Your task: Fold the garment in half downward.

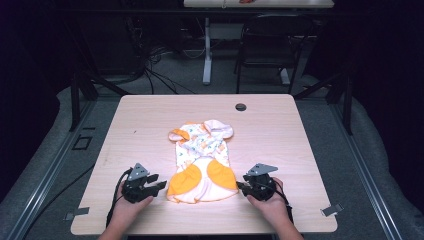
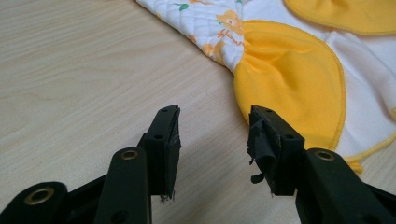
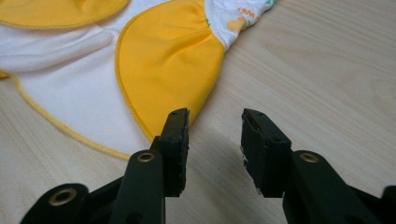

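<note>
Baby garment [image 1: 202, 162], printed lettering unreadable, on table [image 1: 280, 135].

Black tongs [image 1: 161, 185], brass rivets, grey three-cornered plates.

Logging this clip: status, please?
Left gripper open, empty, beside garment. Right gripper open, empty, other side. Garment flat on table, untouched. Nothing in the way.

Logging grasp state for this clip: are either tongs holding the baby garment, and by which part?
Nothing is held. Left tongs and right tongs are open with bare table between their jaws, beside the garment's orange flaps.
</note>
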`<state>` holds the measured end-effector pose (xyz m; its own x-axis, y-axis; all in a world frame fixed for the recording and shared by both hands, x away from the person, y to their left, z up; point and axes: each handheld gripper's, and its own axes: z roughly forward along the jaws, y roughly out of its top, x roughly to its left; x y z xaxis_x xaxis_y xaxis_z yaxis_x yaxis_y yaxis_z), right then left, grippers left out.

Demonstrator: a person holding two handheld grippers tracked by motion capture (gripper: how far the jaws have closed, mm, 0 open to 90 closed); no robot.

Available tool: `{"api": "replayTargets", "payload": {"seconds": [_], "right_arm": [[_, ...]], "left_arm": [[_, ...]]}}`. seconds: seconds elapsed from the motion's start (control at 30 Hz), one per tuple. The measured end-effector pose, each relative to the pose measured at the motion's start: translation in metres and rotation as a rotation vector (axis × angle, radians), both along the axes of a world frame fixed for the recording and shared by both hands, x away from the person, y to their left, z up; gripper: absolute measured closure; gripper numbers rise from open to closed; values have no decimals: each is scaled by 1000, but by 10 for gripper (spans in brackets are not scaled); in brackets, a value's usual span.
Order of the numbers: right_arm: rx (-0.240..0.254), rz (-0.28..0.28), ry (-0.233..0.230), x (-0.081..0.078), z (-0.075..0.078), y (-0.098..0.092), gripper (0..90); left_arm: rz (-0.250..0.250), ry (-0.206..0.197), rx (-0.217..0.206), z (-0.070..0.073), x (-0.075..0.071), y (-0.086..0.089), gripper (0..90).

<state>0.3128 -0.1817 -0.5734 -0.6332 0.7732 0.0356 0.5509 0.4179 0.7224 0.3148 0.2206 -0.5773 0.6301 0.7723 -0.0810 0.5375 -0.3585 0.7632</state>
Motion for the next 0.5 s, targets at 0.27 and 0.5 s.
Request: {"api": "replayTargets", "payload": {"seconds": [0.27,0.5], "right_arm": [[10,2,13,2,0,-1,666],[-11,57,3,5,12,10,714]], "left_arm": [[-21,-18,24,-1,-2,-8,513],[-28,1,40,3,7,-18,624]]}}
